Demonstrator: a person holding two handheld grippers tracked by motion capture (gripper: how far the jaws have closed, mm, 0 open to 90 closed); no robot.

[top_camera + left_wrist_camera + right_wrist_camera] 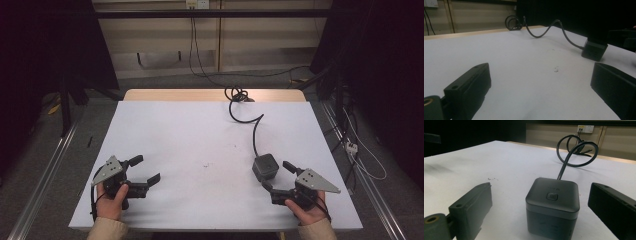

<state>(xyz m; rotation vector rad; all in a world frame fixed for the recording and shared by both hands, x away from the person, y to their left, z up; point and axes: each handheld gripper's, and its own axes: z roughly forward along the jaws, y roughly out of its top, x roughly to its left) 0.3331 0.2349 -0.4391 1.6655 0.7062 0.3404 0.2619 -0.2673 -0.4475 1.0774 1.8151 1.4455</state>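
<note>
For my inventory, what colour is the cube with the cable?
Dark grey cube, seen best in the right gripper view.

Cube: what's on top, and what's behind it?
On top of the cube, a small square button. Behind it, its black cable leaves the rear and coils at the table's far edge. The cube's back face is hidden.

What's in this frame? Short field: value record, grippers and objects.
surface: white table top, bare apart from faint specks near the middle
object: dark cube-shaped box with a button on top, standing on the table
cable: black cable running from the box to a coil at the far edge
left gripper: open, held low at the near left, nothing between the jaws
right gripper: open, jaws either side of the box, not closed on it
hands: one hand on each gripper
</note>
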